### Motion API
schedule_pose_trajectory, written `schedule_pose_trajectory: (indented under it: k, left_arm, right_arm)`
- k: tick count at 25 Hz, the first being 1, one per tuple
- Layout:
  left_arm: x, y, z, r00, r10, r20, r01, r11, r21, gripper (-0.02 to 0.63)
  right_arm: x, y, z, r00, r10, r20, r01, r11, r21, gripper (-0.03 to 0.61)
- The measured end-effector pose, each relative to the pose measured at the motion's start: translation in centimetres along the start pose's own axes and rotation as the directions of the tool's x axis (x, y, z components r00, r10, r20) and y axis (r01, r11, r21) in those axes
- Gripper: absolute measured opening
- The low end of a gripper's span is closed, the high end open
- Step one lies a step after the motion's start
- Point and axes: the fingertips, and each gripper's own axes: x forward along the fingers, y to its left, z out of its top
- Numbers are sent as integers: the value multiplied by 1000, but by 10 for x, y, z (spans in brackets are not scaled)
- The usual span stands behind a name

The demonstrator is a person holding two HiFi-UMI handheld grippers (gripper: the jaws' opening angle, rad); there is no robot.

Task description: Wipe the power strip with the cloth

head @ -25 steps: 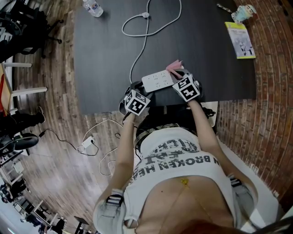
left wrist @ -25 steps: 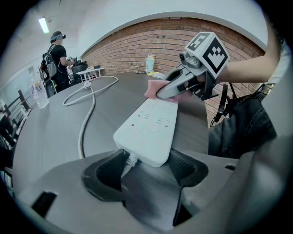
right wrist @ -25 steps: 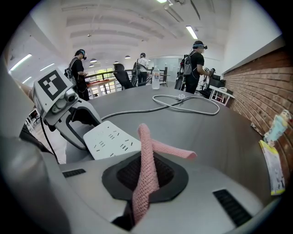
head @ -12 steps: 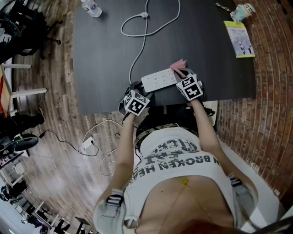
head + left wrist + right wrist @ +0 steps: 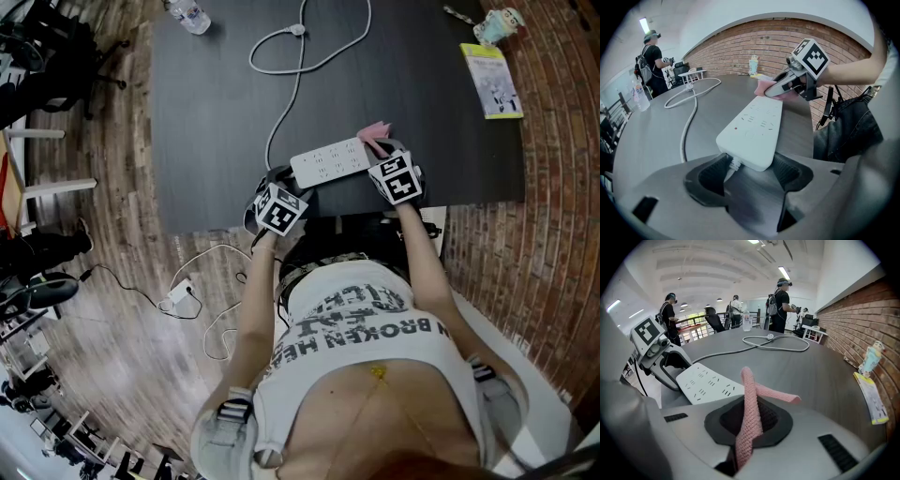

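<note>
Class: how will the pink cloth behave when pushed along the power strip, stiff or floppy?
Probably floppy: the pink cloth folds and droops beyond the right gripper. Its knitted texture likely drags rather than slides.

Bright, even ceiling light; fisheye-warped edges, nearest foreground perhaps slightly soft.

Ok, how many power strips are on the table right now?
1. The power strip lies at the table's near edge, its cable end gripped by the left gripper. A white corded box on the floor might be another; too small to tell.
</note>
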Motion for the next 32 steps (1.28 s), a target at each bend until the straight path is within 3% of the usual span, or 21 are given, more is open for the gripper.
schedule_pose_trajectory:
  k: [23,25,28,32]
  left_arm:
    - [1,-1,0,1000,0,7,0,1000,3,290]
    - [1,-1,0,1000,-1,7,1,1000,3,290]
    - [0,-1,0,1000,0,7,0,1000,1,290]
    - [0,-1,0,1000,0,11,0,1000,3,290]
  right_arm:
    - [-8,-18,-11,1000,-26,-13,27,995,101,17]
    - [-11,-9,-3,1000,7,-2,-7,996,93,17]
    - [-15,24,19,990,134,45,-136,990,47,17]
    - [-15,86,42,935,349,66,-348,937,-29,17]
